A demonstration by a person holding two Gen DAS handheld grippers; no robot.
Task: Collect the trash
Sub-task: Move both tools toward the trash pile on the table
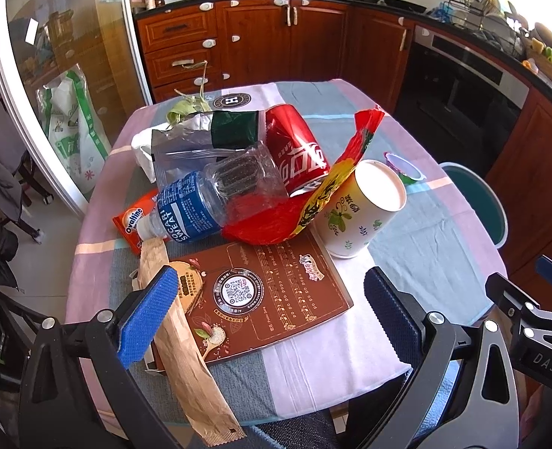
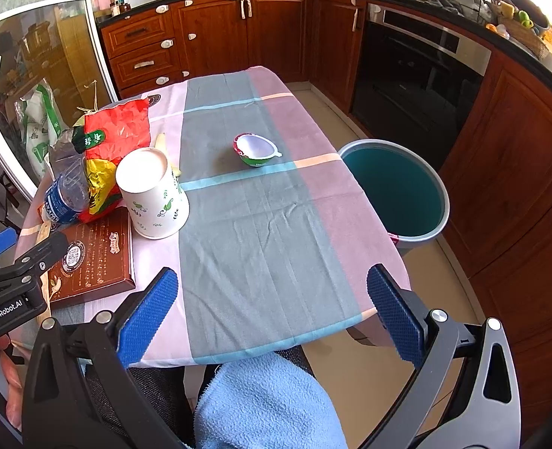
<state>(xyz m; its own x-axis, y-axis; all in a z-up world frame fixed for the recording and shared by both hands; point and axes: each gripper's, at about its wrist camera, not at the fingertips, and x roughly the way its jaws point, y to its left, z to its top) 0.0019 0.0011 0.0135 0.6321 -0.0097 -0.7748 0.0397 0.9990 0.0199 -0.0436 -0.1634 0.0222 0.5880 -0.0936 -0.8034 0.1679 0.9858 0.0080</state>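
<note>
The worktop (image 2: 261,224), under a checked cloth of pink, grey and blue, fills both views, with wooden kitchen cabinets (image 2: 276,30) and a black oven (image 2: 414,75) behind it. On the floor just off the worktop's right edge stands a round bin (image 2: 396,187) with a teal inside.

The trash is heaped on the worktop's left half. A flat brown box (image 1: 272,292) with a printed code lies nearest the left hand-held gripper (image 1: 268,307), whose blue pads are spread wide with nothing between them. A long brown paper sleeve (image 1: 186,333) lies across the box's left edge, passing under the left pad. Beyond the box a red and yellow snack bag (image 1: 313,194) sprawls, with a clear plastic bottle (image 1: 216,198) with a blue label lying on its side against it and a red soda can (image 1: 294,149) tipped over behind. An upside-down paper cup (image 1: 358,213) with a leaf pattern stands just beside the bag. An orange sachet (image 1: 133,217) pokes out by the bottle's neck.

A small empty yogurt pot (image 2: 255,151) sits alone, well apart from the heap, near the worktop's middle.

The right hand-held gripper (image 2: 272,310) hovers over the near edge, jaws spread and empty, above a light blue towel-like cloth (image 2: 268,408).
</note>
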